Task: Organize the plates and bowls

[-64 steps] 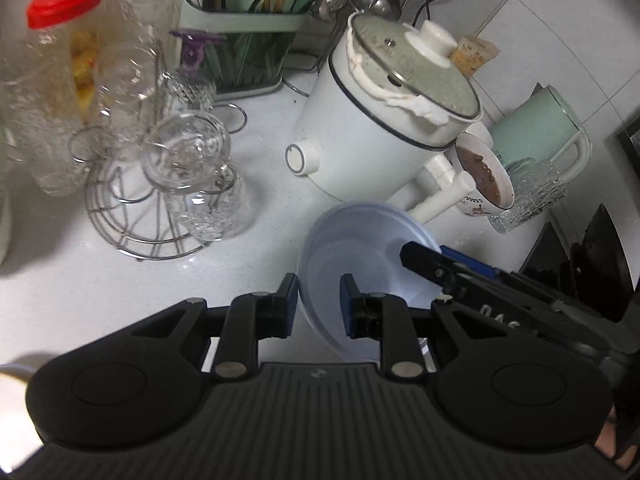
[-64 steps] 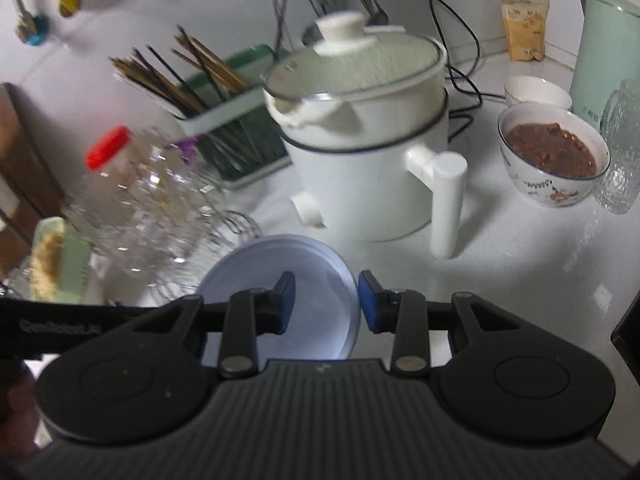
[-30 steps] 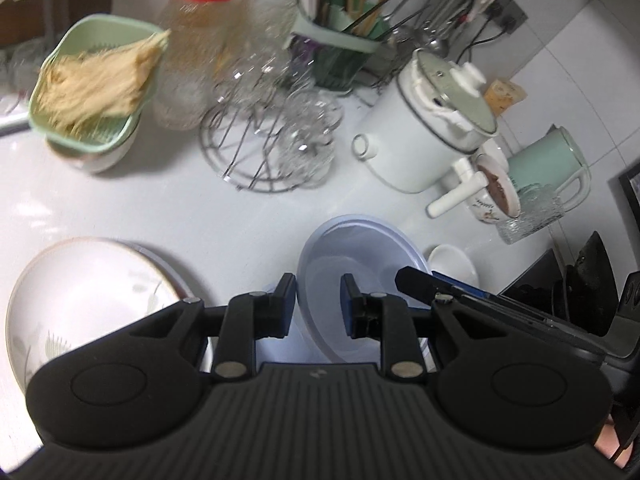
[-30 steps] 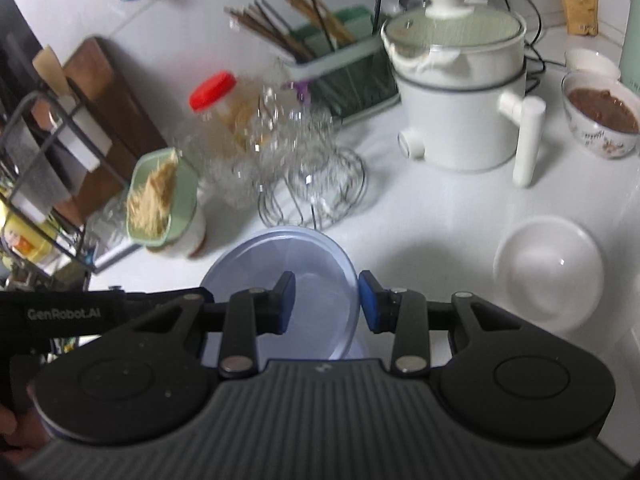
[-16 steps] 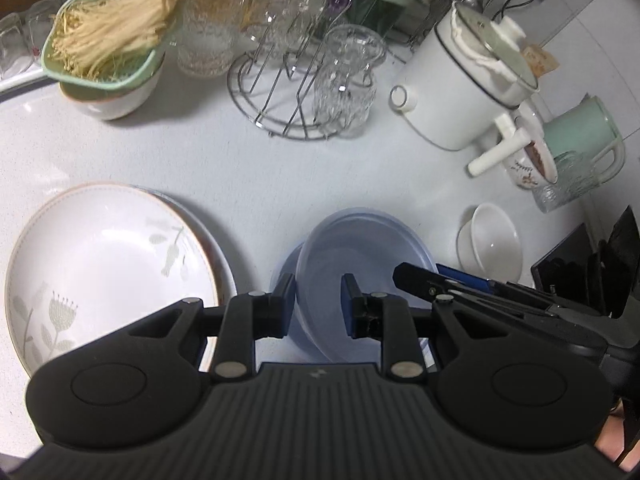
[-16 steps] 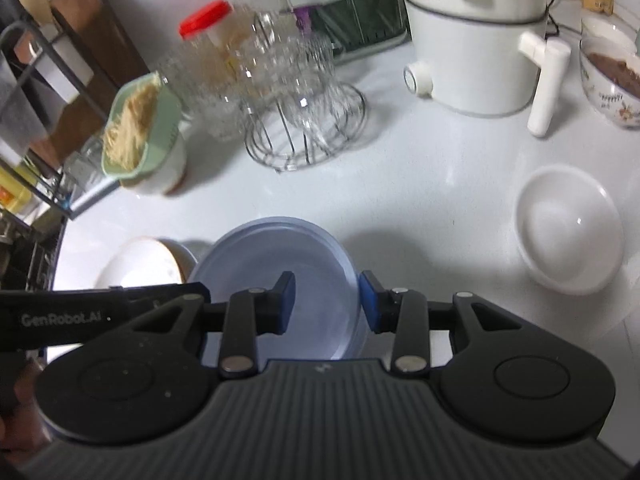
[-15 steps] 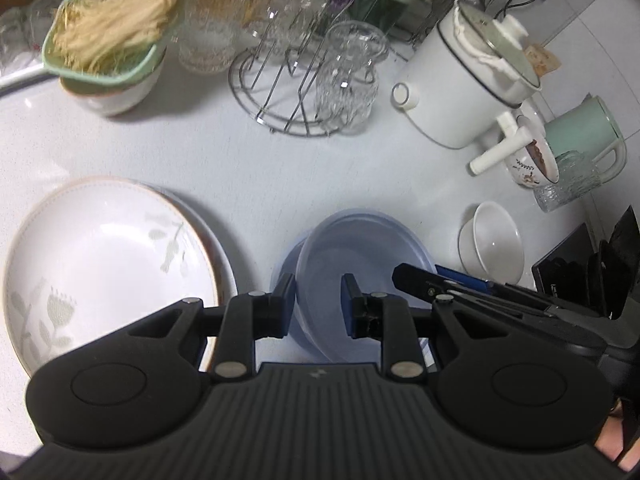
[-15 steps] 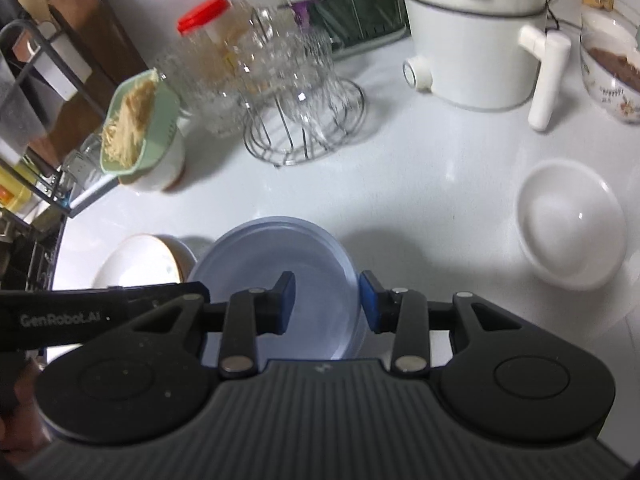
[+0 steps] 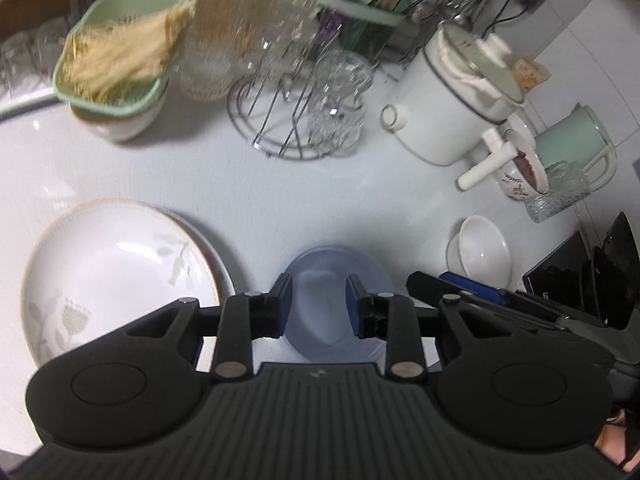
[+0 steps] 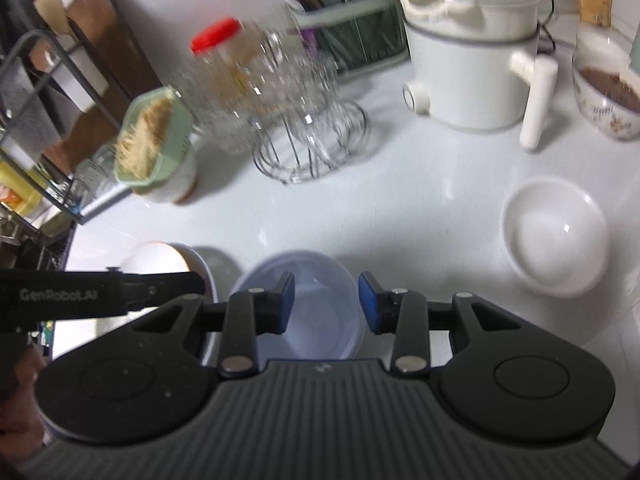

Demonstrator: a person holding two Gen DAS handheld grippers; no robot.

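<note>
Both tongs hang over the blue bowl (image 9: 334, 280) on the white table (image 9: 280, 200). The left tongs (image 9: 319, 304) are opening, their pads clear of its rim; the right tongs (image 10: 326, 302) also stand apart, seemingly gripping nothing. A patterned plate (image 9: 108, 272) lies just left, a small white bowl (image 10: 554, 236) to the right. Behind stand a glass rack (image 9: 296, 120), a white pot (image 10: 472, 60) and a green basket (image 9: 116, 60).
</note>
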